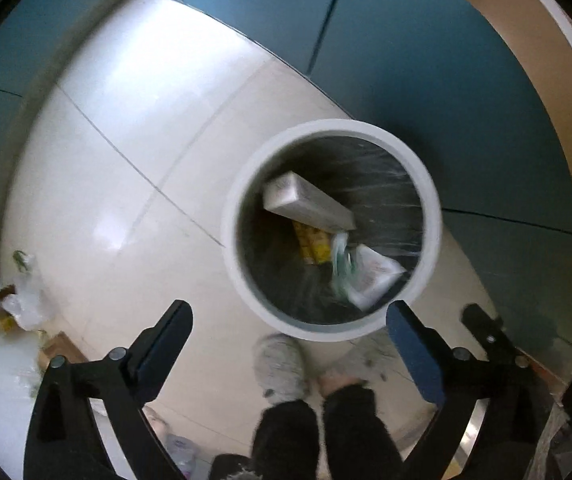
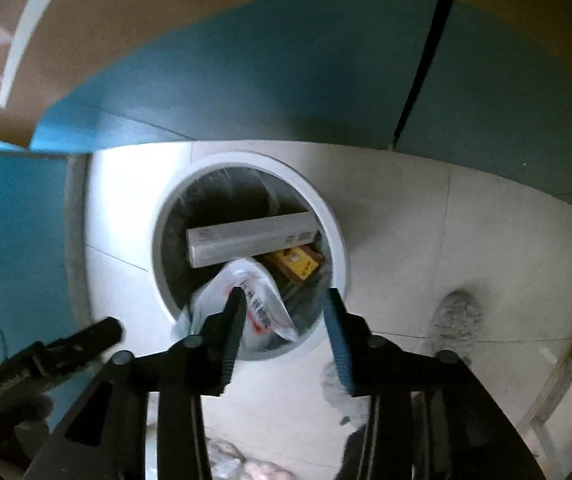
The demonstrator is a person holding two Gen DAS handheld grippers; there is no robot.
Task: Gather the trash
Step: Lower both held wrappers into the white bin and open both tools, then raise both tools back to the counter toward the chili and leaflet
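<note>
Nearest to me in the left wrist view, my left gripper [image 1: 289, 318] had its fingers spread wide apart with nothing between them, hanging above the floor [image 1: 134, 168] just short of the trash bin [image 1: 242, 280]. Below it I could see the person's grey slippers [image 1: 280, 364] on the pale tiles, right beside the bin's near rim. Off at the left edge of that view a heap of loose trash [image 1: 18, 304] lay on the floor, clear plastic and something yellow, too blurred for me to sort out.

In the right wrist view, my right gripper [image 2: 284, 304] also stood with its fingers apart, poised over the near rim of the bin [image 2: 335, 240]. A white plastic bag [image 2: 252, 280] with red print sat just beyond its left finger, partly over the rim; motion blur kept me from telling whether the finger touched it.

Farther in, the bin was round with a white rim and a dark liner. Inside lay a long white box [image 1: 309, 202] slanted across the opening, a yellow carton [image 1: 311, 242] beneath it, and the white bag [image 1: 369, 272] against the near wall.

Beyond the bin stood teal panels [image 2: 246, 72] rising from the floor, with a tan surface [image 2: 126, 12] past them.
</note>
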